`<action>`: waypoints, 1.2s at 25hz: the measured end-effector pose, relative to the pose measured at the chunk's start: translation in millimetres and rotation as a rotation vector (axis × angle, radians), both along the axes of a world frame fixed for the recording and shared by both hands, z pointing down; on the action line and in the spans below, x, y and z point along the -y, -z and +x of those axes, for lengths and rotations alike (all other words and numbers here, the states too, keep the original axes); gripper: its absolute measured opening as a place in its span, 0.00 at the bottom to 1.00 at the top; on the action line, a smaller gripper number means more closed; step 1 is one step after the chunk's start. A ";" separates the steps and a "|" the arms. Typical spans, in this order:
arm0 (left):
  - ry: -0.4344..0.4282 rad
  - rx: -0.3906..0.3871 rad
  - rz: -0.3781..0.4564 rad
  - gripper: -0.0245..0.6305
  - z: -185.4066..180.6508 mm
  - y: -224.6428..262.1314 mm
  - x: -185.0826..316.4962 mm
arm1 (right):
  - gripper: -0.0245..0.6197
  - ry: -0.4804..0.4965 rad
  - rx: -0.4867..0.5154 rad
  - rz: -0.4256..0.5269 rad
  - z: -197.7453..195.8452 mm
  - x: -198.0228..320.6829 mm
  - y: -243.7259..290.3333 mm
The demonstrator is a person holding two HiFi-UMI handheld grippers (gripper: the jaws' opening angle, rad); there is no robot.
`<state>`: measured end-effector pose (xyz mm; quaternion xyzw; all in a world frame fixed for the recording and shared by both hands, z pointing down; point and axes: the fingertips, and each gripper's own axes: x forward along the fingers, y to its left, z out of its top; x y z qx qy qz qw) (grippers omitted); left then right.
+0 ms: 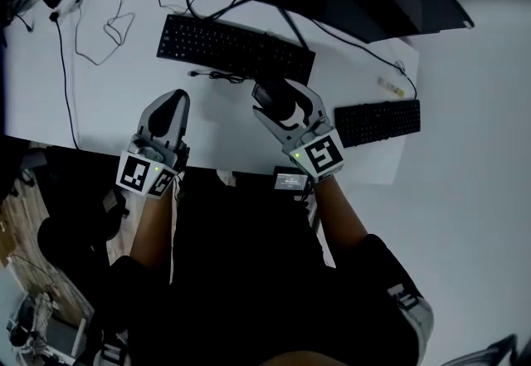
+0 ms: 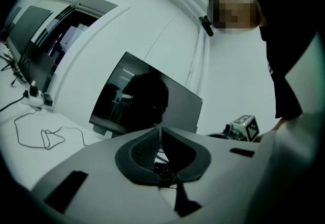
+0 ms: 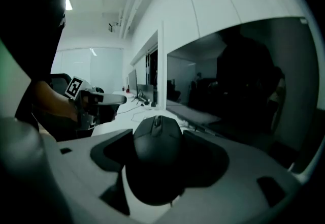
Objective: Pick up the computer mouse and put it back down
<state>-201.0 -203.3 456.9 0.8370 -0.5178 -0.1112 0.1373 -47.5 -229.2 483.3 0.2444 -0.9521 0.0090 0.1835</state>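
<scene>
Right gripper view: the computer mouse (image 3: 155, 159) is pinched by the right gripper (image 3: 158, 141); the left gripper (image 2: 161, 136) is pressed together, empty. Being rounded, the mouse could be squeezed out and dropped.

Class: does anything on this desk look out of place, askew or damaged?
No spill or damage shows. The small keyboard sits near a corner of the desk, angled differently from the large keyboard; a loose cable lies looped.

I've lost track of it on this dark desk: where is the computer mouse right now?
The computer mouse sits between the fingers of the right gripper, just in front of the long black keyboard, right of centre in the head view.
</scene>
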 end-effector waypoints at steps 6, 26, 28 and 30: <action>-0.026 0.015 0.044 0.04 4.0 51.8 -13.1 | 0.52 -0.064 0.123 0.106 21.8 -8.0 100.2; -0.025 0.005 0.218 0.04 -3.3 165.1 -30.0 | 0.52 -0.272 0.524 0.232 123.6 -51.9 231.2; -0.022 0.001 0.223 0.04 -4.4 168.1 -29.2 | 0.52 -0.285 0.511 0.229 128.7 -49.9 228.4; -0.017 -0.004 0.227 0.04 -5.8 170.3 -30.0 | 0.52 -0.290 0.486 0.230 131.3 -47.8 225.4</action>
